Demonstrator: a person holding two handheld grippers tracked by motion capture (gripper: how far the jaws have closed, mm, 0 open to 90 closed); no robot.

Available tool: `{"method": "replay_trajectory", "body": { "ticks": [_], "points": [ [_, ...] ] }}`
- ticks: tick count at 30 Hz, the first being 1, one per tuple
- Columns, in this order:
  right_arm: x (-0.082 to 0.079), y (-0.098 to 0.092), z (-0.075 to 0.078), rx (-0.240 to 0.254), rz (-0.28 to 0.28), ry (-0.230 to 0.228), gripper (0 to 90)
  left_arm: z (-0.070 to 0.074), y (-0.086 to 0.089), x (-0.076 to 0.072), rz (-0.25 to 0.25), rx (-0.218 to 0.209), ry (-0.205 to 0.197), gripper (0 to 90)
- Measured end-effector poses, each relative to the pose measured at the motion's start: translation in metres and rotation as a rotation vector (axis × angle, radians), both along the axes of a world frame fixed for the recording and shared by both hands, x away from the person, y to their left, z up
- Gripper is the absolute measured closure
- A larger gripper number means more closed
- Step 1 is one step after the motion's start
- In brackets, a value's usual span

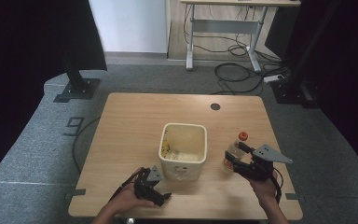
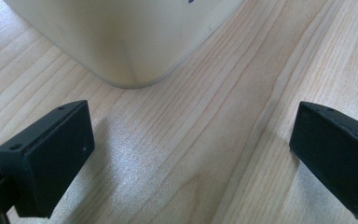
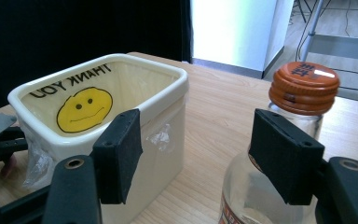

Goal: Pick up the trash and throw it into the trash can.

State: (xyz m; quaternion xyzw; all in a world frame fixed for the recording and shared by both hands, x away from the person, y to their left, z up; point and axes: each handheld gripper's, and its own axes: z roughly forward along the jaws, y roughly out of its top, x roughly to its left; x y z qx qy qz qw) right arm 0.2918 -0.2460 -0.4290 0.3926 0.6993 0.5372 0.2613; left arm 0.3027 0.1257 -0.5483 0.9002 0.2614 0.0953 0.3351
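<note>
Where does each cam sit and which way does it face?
High view: above the person's side, looking forward and down on the table; forearms, left tool and right tool show.
Left gripper view: rides the left tool, looks down past open jaws at the bin's corner.
Right gripper view: rides the right tool, looks level across the table; jaws frame the bottle.
Shared: the bin.

Both grippers are matte black with chunky rectangular jaw pads (small screw holes along the edges). Each carries a grey three-cornered plate on top, the right gripper [image 1: 239, 156] and the left gripper [image 1: 161, 189] alike. Black cables trail back toward the wrists.
</note>
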Motion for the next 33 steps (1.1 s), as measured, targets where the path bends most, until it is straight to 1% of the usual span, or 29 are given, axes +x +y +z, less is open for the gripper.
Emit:
{"method": "replay_trajectory", "body": {
  "ticks": [7, 14, 18, 19, 22, 26, 28, 29, 30, 31, 33],
  "points": [
    [0.004, 0.003, -0.001, 0.000, 0.002, 0.004, 33.4, 0.000, 0.000, 0.000, 0.000, 0.000, 0.000, 0.0],
    [0.011, 0.006, -0.001, 0.000, 0.003, 0.014, 33.4, 0.000, 0.000, 0.000, 0.000, 0.000, 0.001, 0.0],
    [0.013, 0.005, -0.004, -0.002, -0.001, 0.024, 33.8, 0.000, 0.000, 0.000, 0.000, 0.000, 0.000, 0.0],
    [0.011, 0.003, -0.006, -0.006, 0.001, 0.022, 34.4, 0.000, 0.000, 0.000, 0.000, 0.000, 0.000, 0.0],
    [0.009, 0.000, -0.006, 0.005, -0.006, 0.017, 34.6, 0.000, 0.000, 0.000, 0.000, 0.000, 0.000, 0.0],
    [0.001, -0.012, 0.001, 0.023, -0.023, -0.008, 34.5, 0.000, 0.000, 0.000, 0.000, 0.000, 0.000, 0.0],
    [0.000, -0.018, 0.003, 0.022, -0.037, -0.018, 34.5, 0.000, 0.000, 0.000, 0.000, 0.000, 0.000, 0.0],
    [0.000, -0.018, 0.003, 0.022, -0.037, -0.018, 34.5, 0.000, 0.000, 0.000, 0.000, 0.000, 0.000, 0.0],
    [0.000, -0.026, 0.002, 0.025, -0.058, -0.015, 34.5, 0.000, 0.000, 0.000, -0.001, 0.001, 0.000, 0.0],
    [0.000, -0.026, 0.002, 0.025, -0.058, -0.015, 34.5, 0.000, 0.000, 0.000, -0.001, 0.001, 0.001, 0.0],
    [0.004, -0.032, 0.000, 0.023, -0.080, -0.005, 34.6, 0.000, 0.000, 0.000, -0.001, 0.000, 0.000, 0.0]
  ]
}}
